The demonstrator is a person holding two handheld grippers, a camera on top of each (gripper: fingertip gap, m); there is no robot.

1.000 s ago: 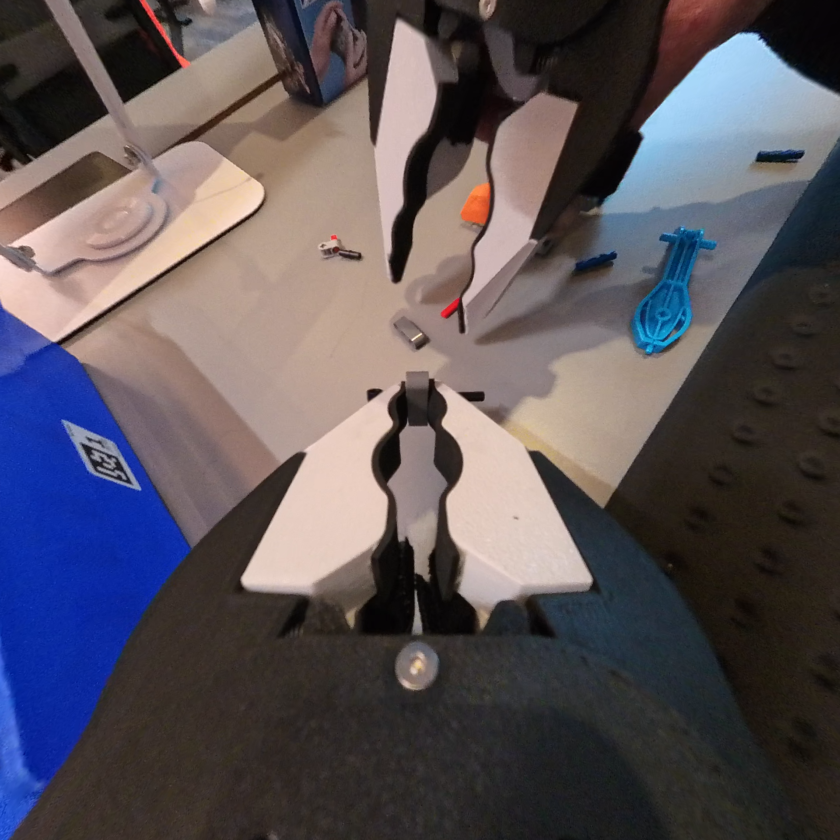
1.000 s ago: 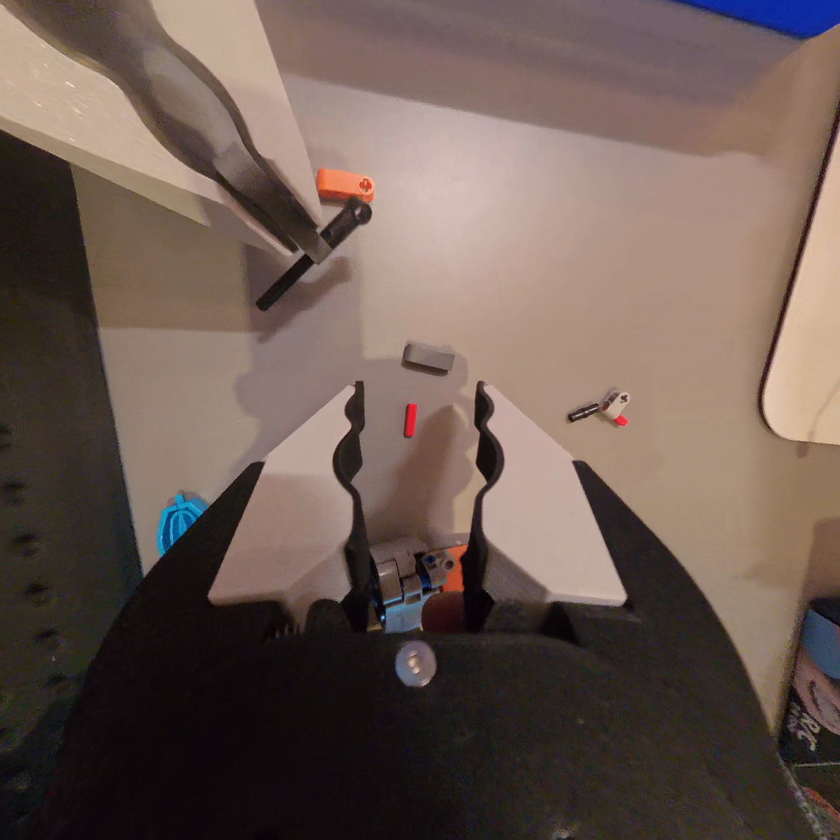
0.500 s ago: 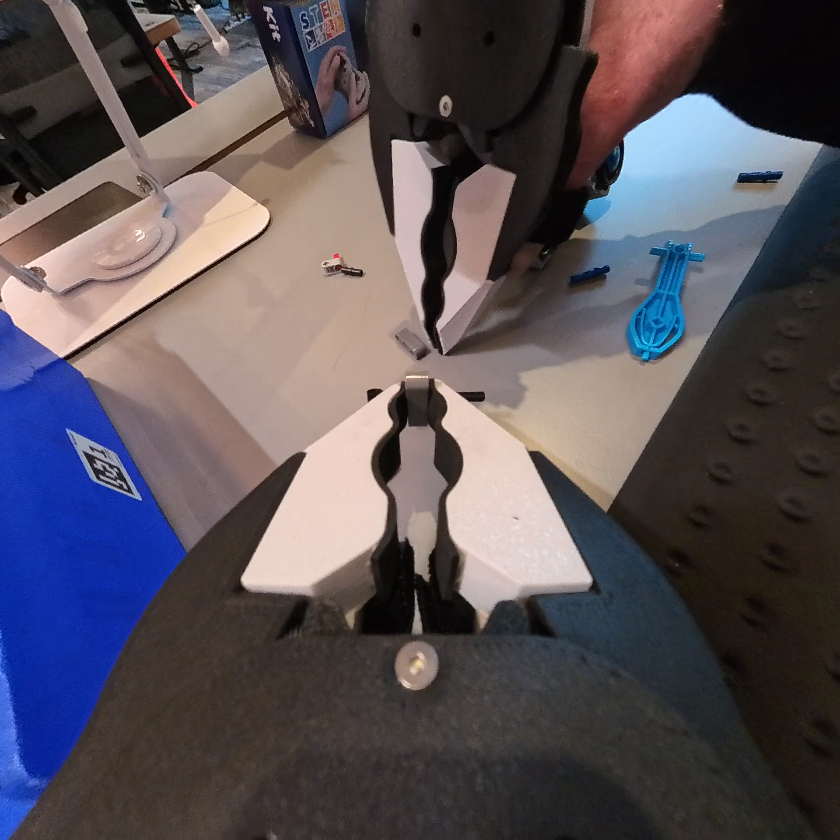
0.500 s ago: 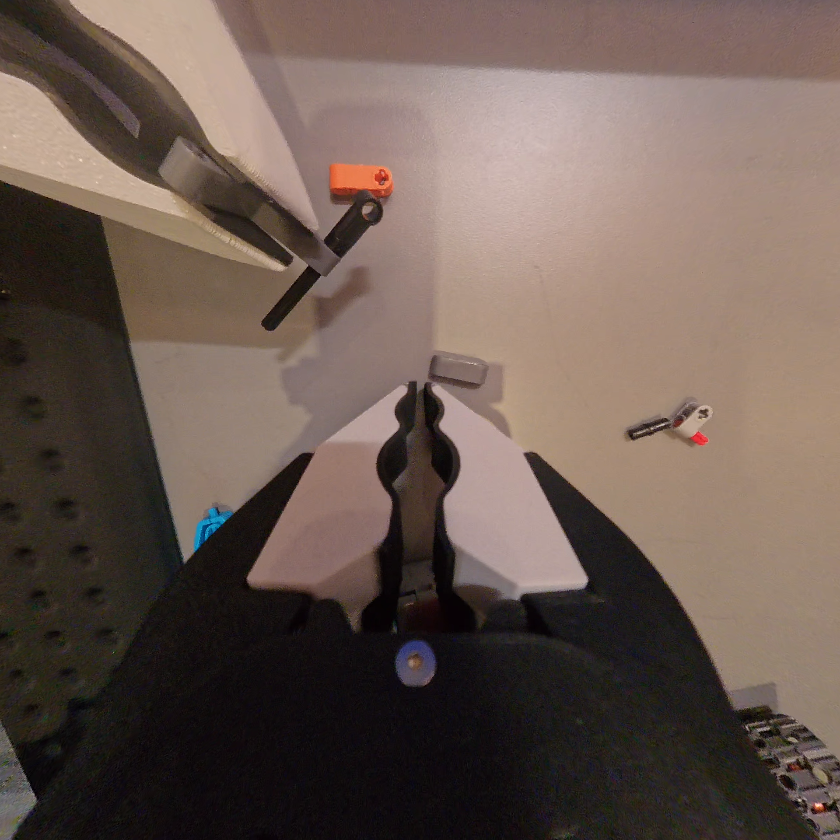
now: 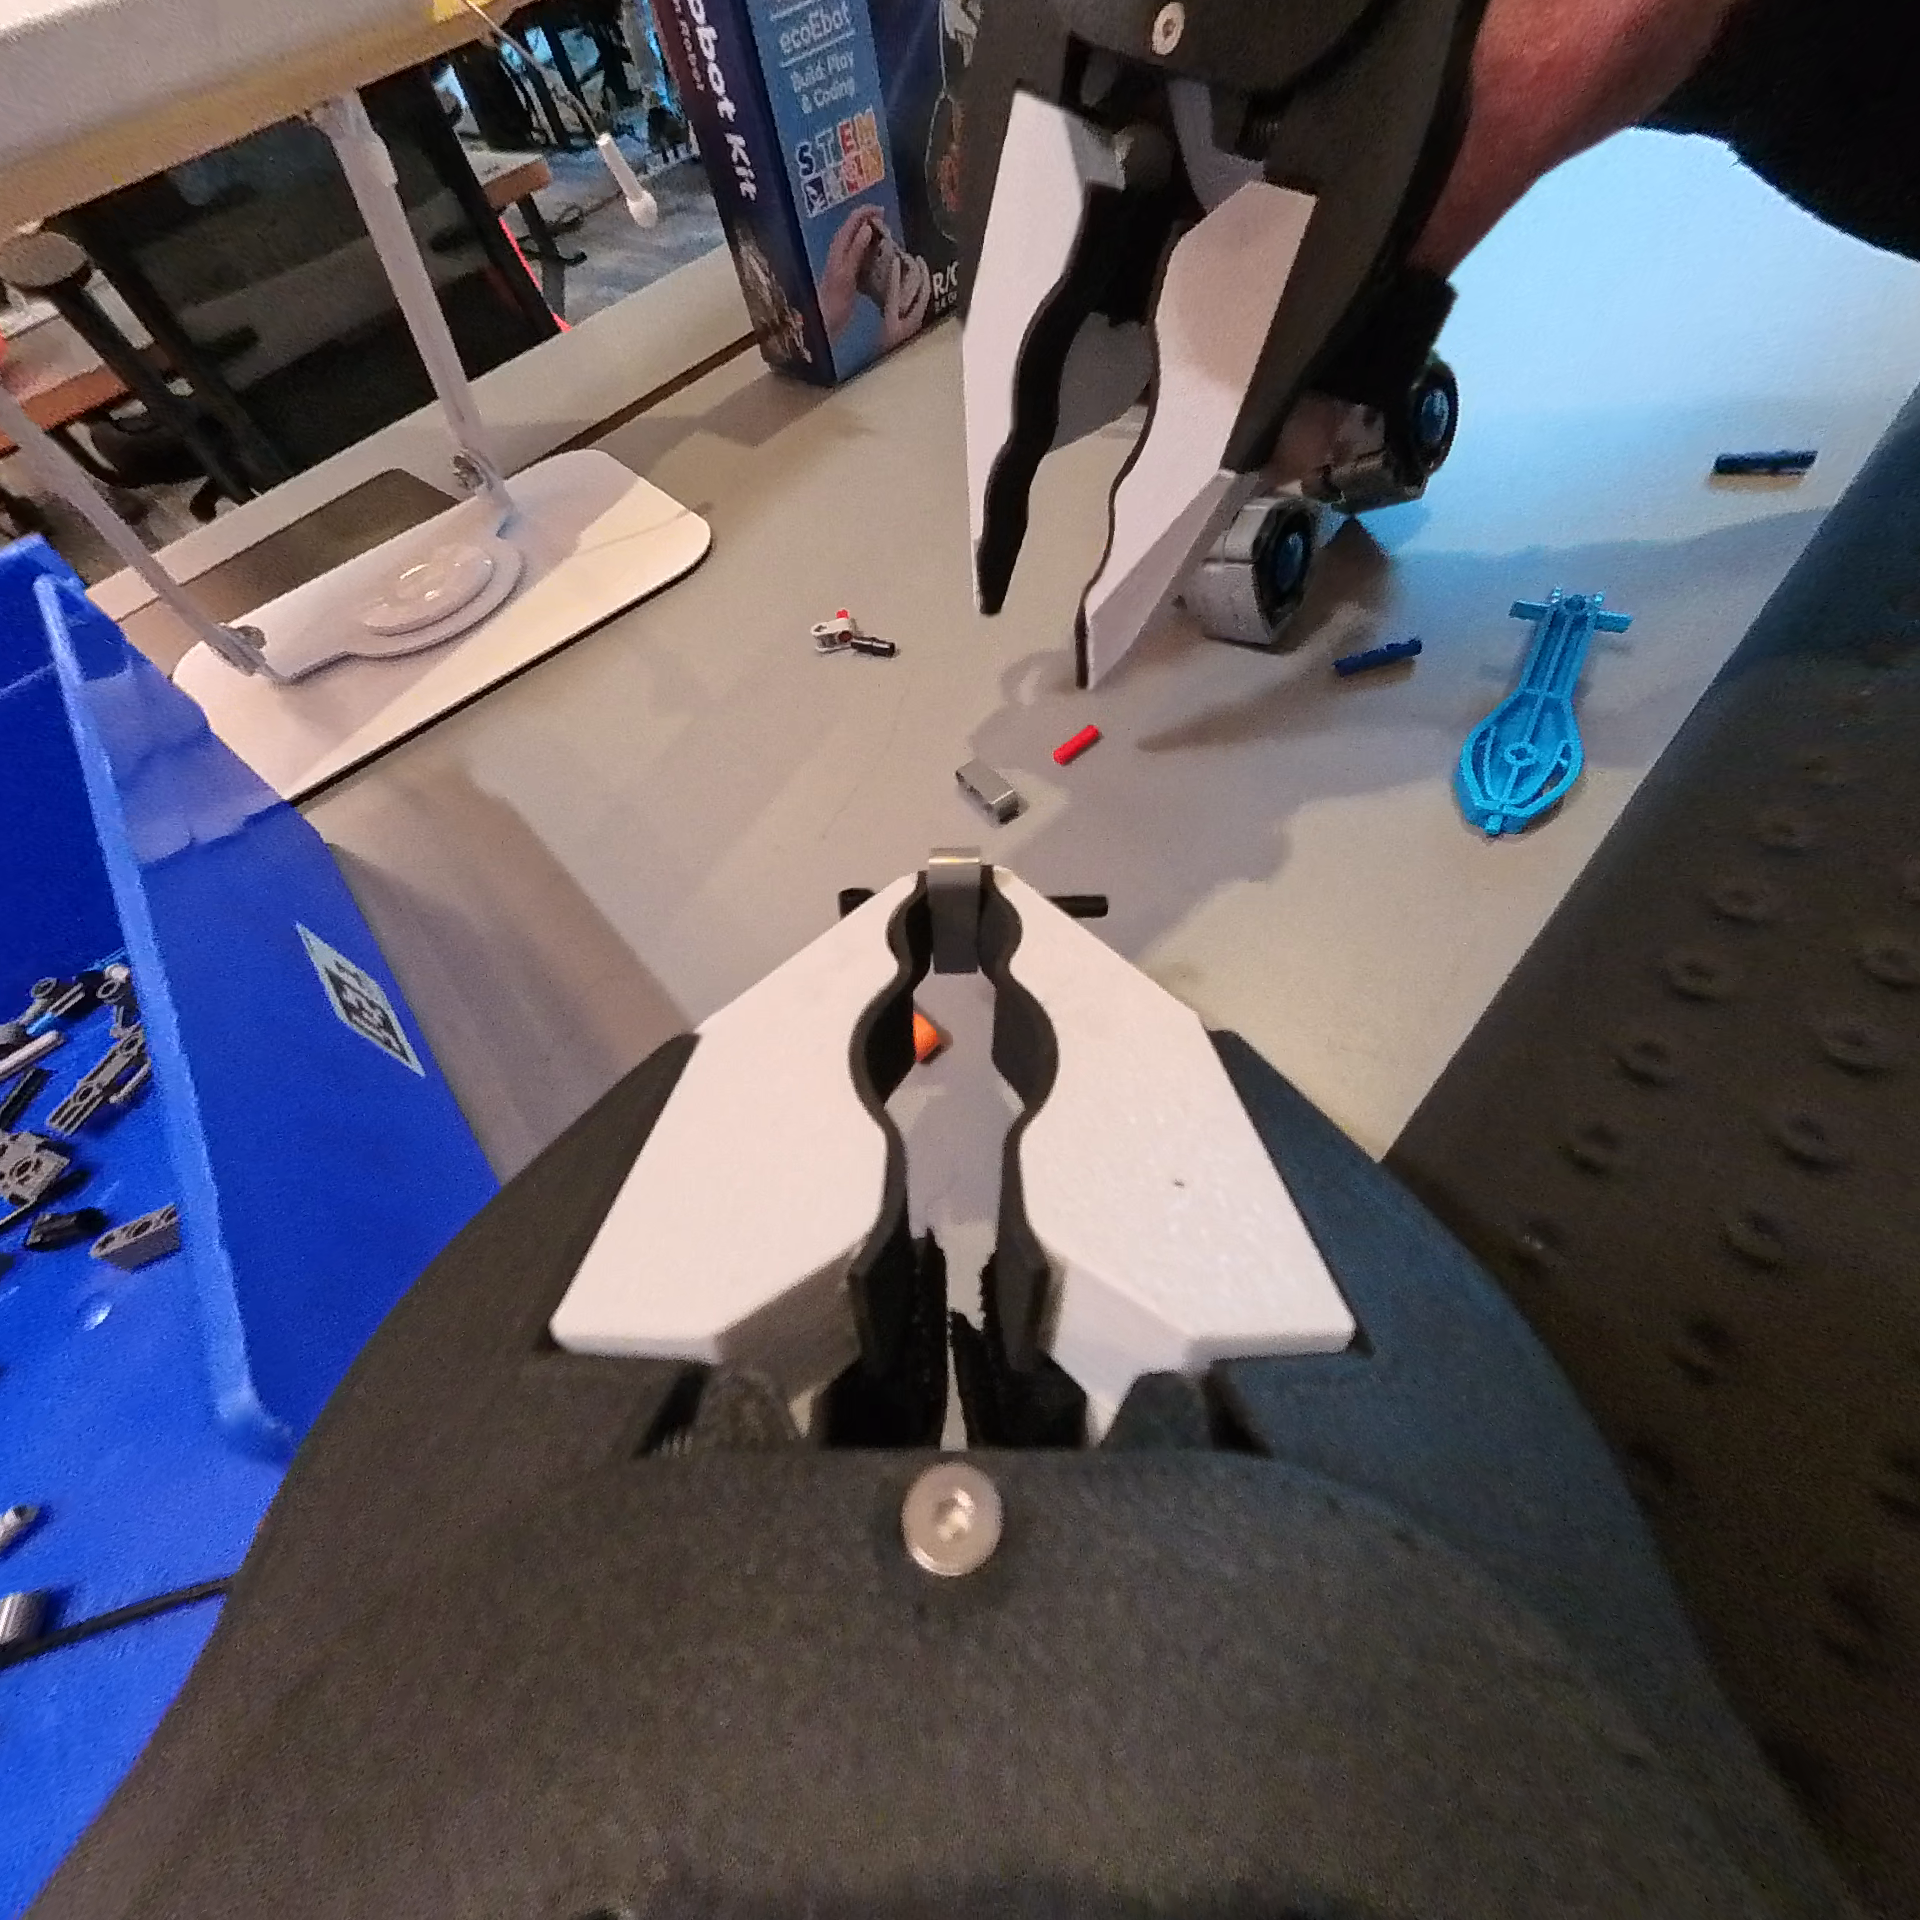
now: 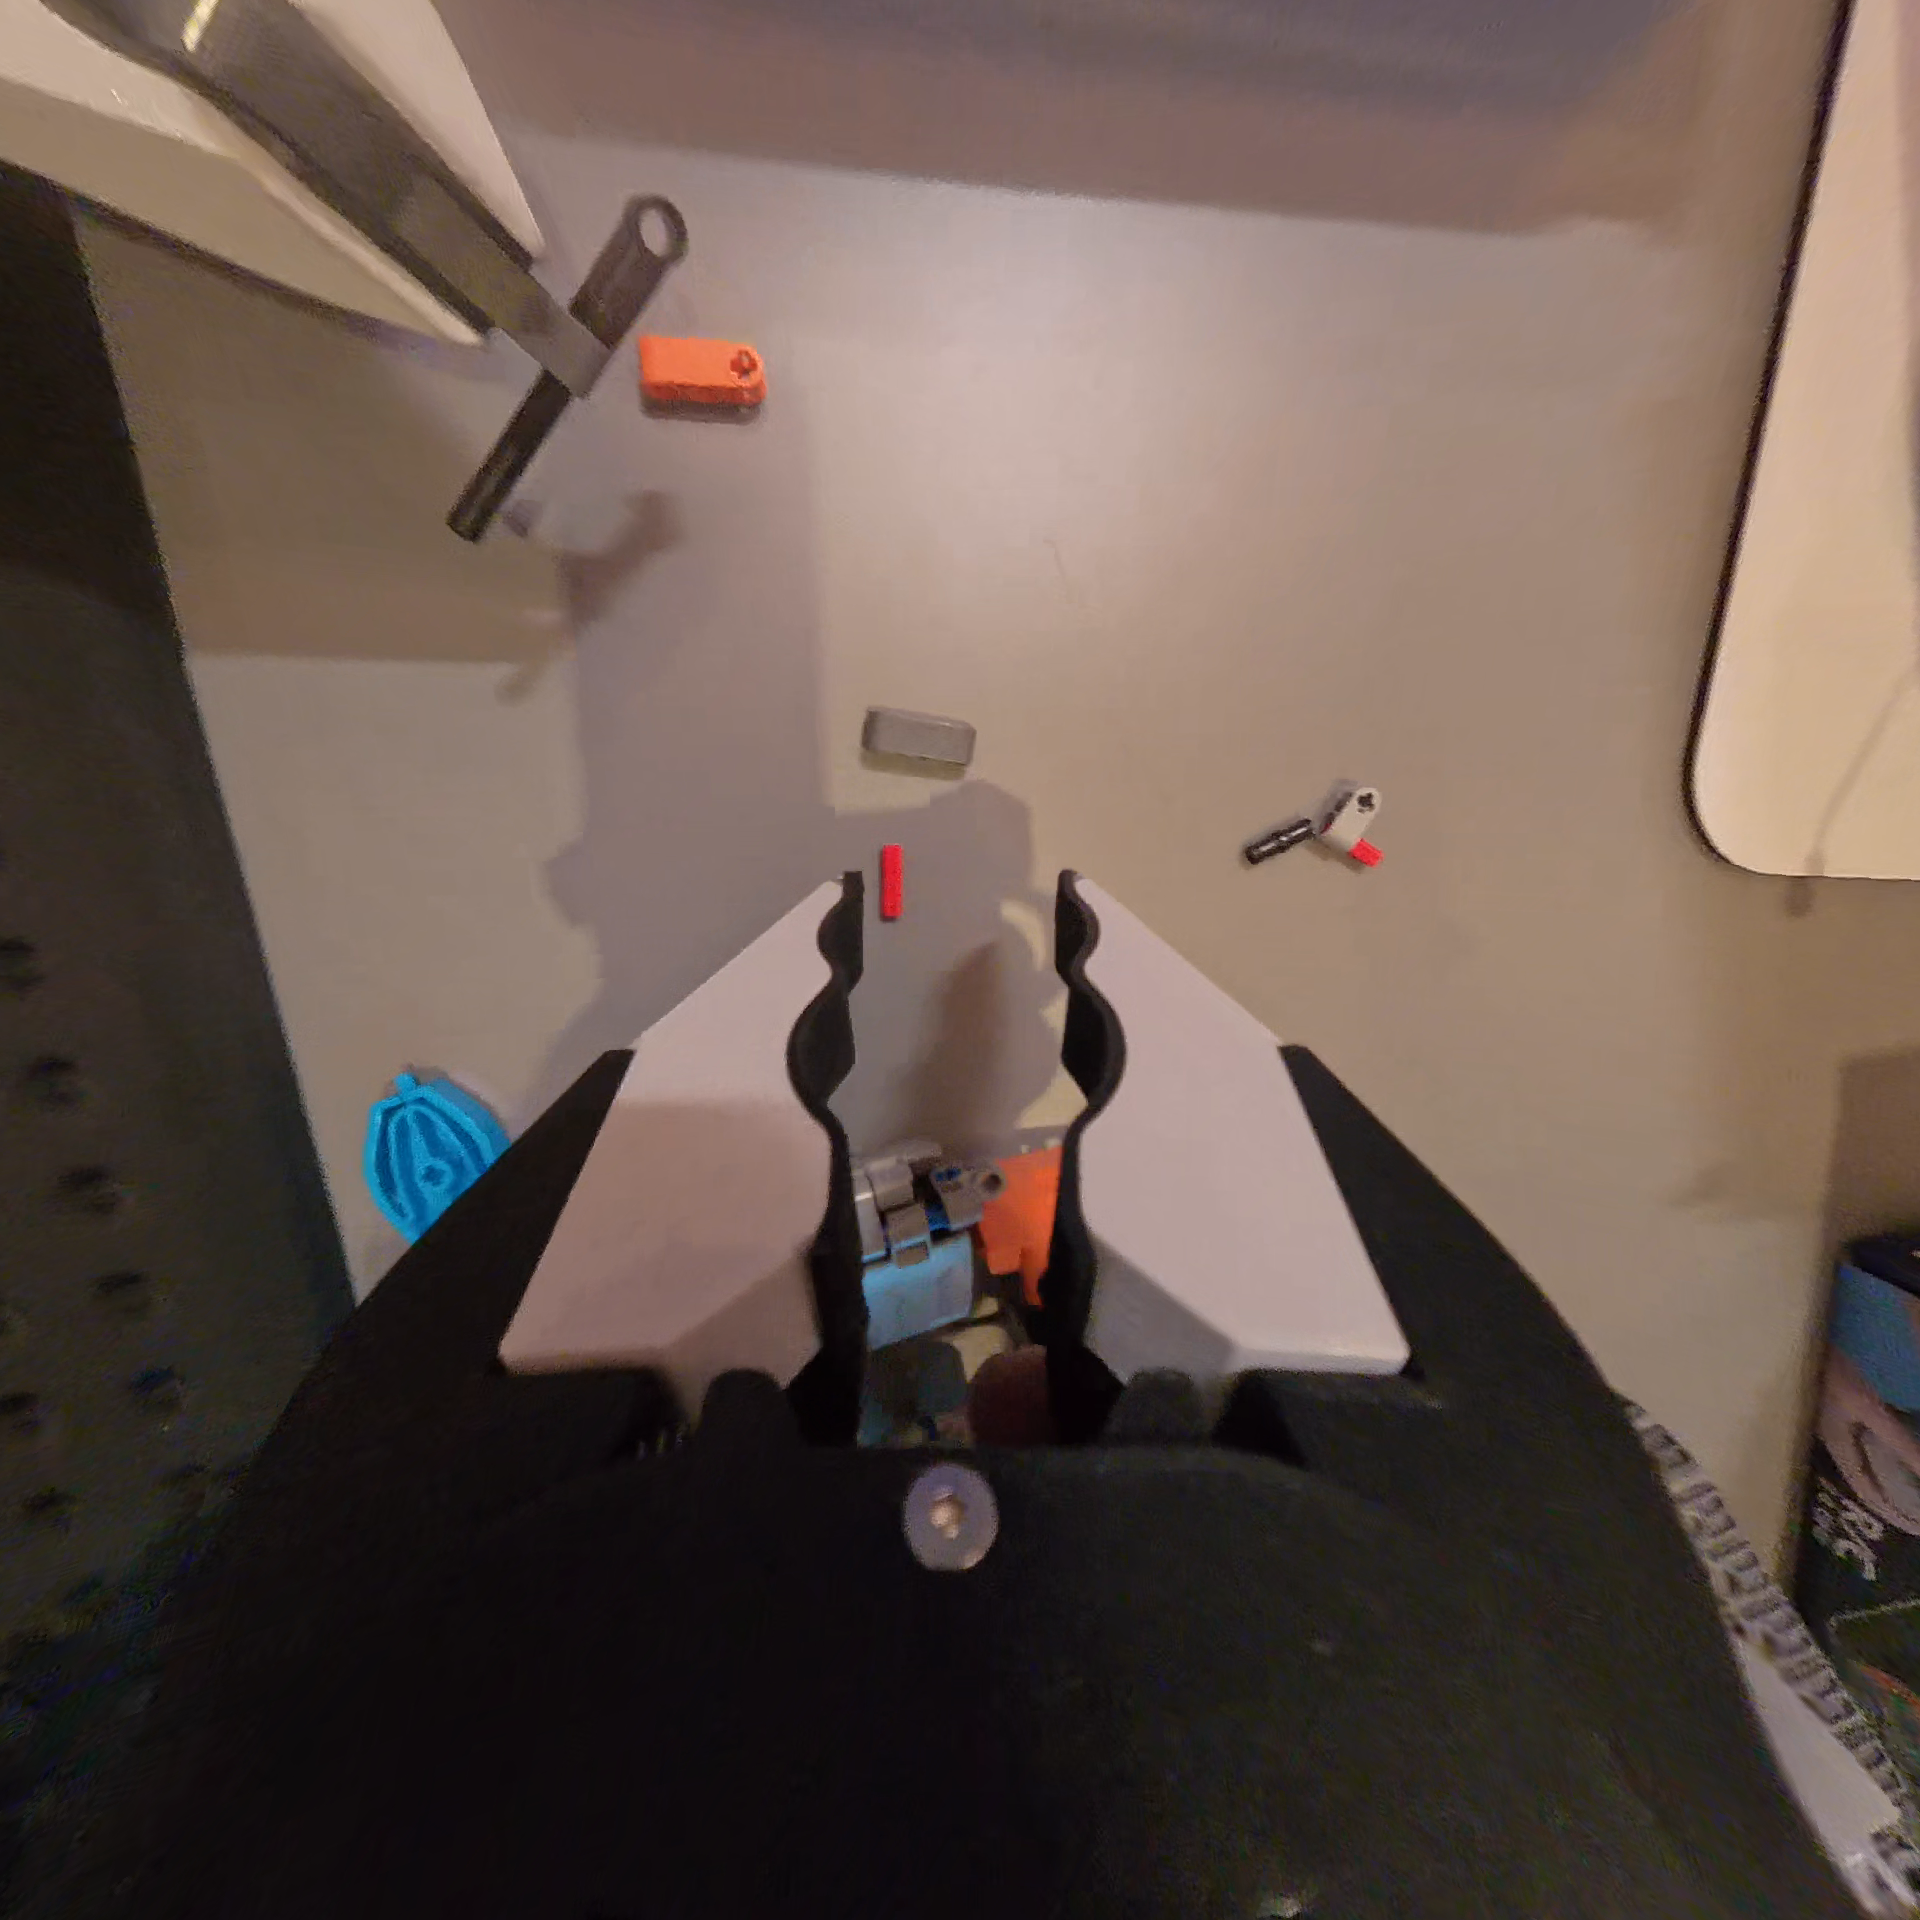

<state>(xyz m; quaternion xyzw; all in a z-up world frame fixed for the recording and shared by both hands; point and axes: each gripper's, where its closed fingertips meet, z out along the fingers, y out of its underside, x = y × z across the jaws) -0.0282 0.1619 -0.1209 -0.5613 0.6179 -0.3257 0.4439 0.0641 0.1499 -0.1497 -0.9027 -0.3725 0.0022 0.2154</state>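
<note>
Above the small grey block [image 5: 987, 790] lying on the pale table [image 5: 644, 790], two handheld tongs faced each other. The left gripper [image 5: 954, 896], on the near side of the block, was pinched narrow on a grey connector [image 5: 954, 920], caught only at the very tips of its fingers, with a thin black axle [image 5: 1083, 905] running crosswise through it and sticking out both sides. The right gripper [image 6: 958, 891] hung on the far side of the block, spread fairly wide and holding nothing. A tiny red pin [image 6: 890, 881] lay just beyond the block, close by one of that gripper's fingertips rather than centred in the gap. An orange piece [image 6: 701, 369] lay on the block's near side, under the left gripper. A white connector with a black pin [image 5: 847, 636] sat well off to the block's left, and a flat light-blue part [image 5: 1522, 727] well off to its right. A wheeled model [image 5: 1262, 566] stood past the block, behind the right gripper. Several risks seemed likely: the shallow tip hold could let the connector twist or the axle slide out; the off-centre red pin, small and round, could roll or flick away if a finger clipped it; and the two tools, so near, could knock together.
</note>
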